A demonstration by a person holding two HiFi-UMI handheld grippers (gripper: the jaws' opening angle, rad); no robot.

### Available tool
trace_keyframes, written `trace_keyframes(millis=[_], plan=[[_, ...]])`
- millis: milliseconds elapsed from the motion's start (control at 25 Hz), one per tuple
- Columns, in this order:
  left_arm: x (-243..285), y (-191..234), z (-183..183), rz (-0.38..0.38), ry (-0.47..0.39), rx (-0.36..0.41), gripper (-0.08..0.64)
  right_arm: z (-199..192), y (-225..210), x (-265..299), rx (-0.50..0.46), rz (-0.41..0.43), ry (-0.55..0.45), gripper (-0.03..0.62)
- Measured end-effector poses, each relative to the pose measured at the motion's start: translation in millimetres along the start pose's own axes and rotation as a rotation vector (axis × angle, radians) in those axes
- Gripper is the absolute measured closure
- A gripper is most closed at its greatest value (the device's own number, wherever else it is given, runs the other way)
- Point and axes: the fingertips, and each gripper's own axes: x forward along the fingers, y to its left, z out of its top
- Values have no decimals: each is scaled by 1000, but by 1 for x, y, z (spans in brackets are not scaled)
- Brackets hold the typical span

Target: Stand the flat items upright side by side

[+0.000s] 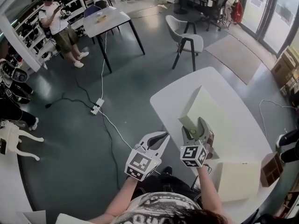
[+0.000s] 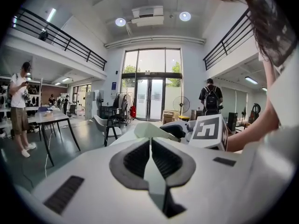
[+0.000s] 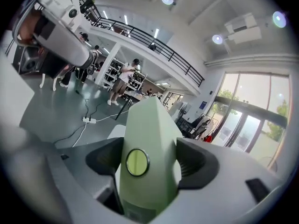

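Observation:
My right gripper (image 1: 195, 127) is shut on a pale green flat box (image 1: 208, 107), held tilted above the white table (image 1: 173, 99) by its near end. In the right gripper view the box (image 3: 152, 120) fills the gap between the dark pads, with a round yellow-green sticker (image 3: 137, 162) on its narrow edge. A cream flat item (image 1: 238, 180) lies flat near the table's front right. My left gripper (image 1: 160, 136) hangs shut and empty over the floor, just left of the table. In the left gripper view its jaws (image 2: 150, 142) meet, and the right gripper's marker cube (image 2: 209, 132) shows beyond.
A small brown box (image 1: 271, 168) stands at the table's right edge. On the floor to the left run a white cable and a power strip (image 1: 97, 106). A grey chair (image 1: 188, 37), a black-legged table (image 1: 106, 20) and a standing person (image 1: 58, 24) are farther off.

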Motion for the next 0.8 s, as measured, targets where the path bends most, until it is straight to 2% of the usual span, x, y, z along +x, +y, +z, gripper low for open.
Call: trace_keyframes(millis=[400,600,800], plan=[[45,-16,20,-80,31,62,540,13,-73,-10,178,-111,-108,242],[74,-20,26,-162,49,91,540,17,-106,-13,284,-181,-146,245],[107,-20,30,-261,56,141,540,13,-137,3,339,-258,-148,250]])
